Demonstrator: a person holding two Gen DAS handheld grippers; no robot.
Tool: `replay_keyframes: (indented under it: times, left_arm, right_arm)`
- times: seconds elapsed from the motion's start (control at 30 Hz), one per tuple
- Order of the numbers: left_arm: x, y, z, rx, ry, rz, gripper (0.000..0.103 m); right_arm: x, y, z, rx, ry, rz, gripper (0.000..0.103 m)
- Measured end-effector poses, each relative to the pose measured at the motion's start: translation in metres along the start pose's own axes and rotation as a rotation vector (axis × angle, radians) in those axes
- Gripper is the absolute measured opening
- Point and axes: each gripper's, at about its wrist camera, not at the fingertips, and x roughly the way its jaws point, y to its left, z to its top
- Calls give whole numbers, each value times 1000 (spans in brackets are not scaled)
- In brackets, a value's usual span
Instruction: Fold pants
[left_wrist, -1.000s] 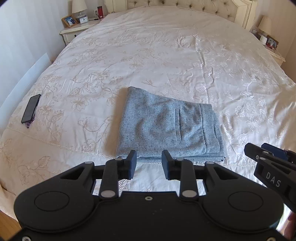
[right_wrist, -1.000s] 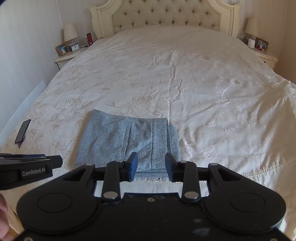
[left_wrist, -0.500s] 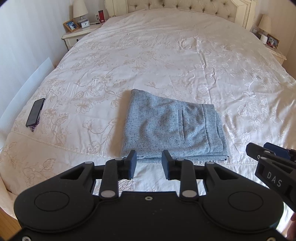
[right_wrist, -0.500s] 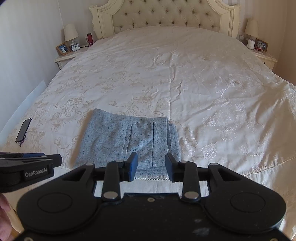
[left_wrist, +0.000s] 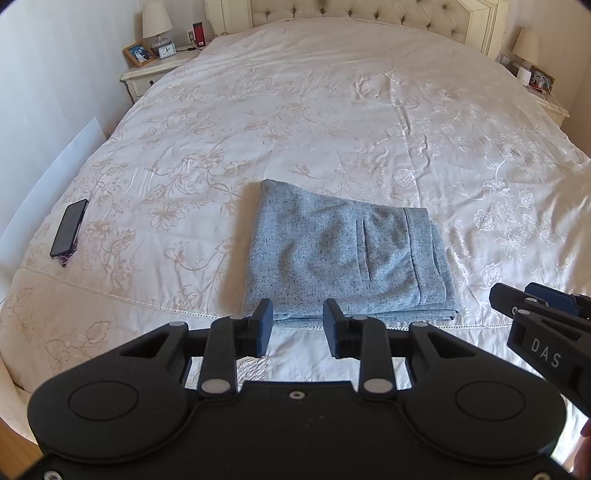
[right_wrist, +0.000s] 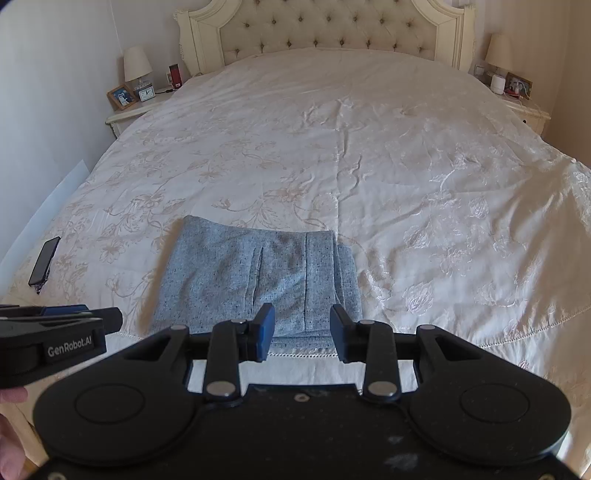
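While the folded grey pants (left_wrist: 347, 258) lie flat on the embroidered bedspread (left_wrist: 332, 110), both the left gripper (left_wrist: 297, 328) and right gripper (right_wrist: 302, 332) hover at its 6 o'clock edge — jaws parted, empty; a phone (left_wrist: 68, 229) lies at 9 o'clock.
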Motion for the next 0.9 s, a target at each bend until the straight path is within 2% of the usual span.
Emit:
replay_keyframes:
  times: [0.9]
  left_arm:
    - [4,-5,-1,26,13,-17,41]
  right_arm:
    - [5,1,0,11,12,11,35]
